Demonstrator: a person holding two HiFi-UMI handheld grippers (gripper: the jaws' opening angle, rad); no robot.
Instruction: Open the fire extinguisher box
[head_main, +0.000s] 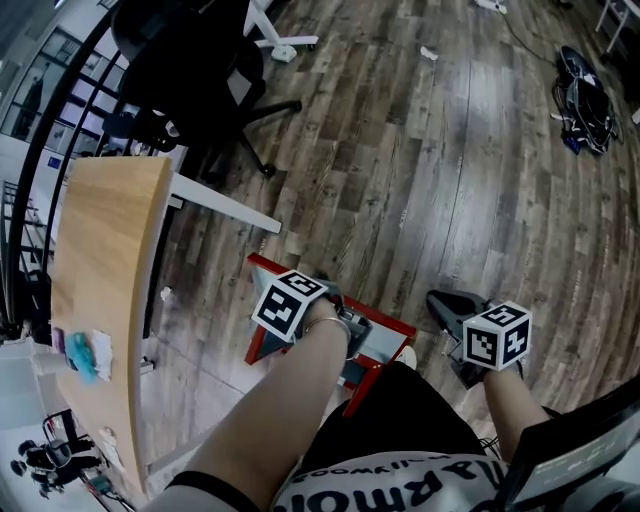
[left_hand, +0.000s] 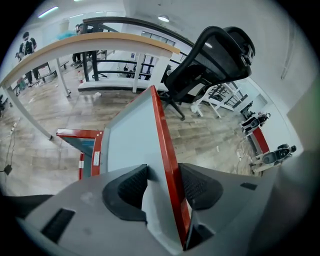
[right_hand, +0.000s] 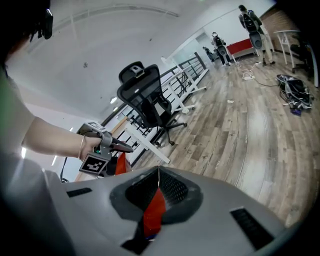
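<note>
- The box (head_main: 264, 265) sits on the floor (head_main: 450, 150), just beside the table (head_main: 105, 300) and right in front of the person's knees.
- Its door (left_hand: 132, 140), grey with a red edge, stands swung off the red frame (left_hand: 75, 134), which shows beyond it at the left.
- The left gripper (left_hand: 163, 167) hangs right over the box. Its jaws are part-open astride the door's red edge, one pad on each side, close but not clamping.
- The right gripper (head_main: 452, 306) is to the right of the box, apart from it, over the floor.
- Its jaws meet at the tips. A red patch shows through the slit behind them, too little to name.
</note>
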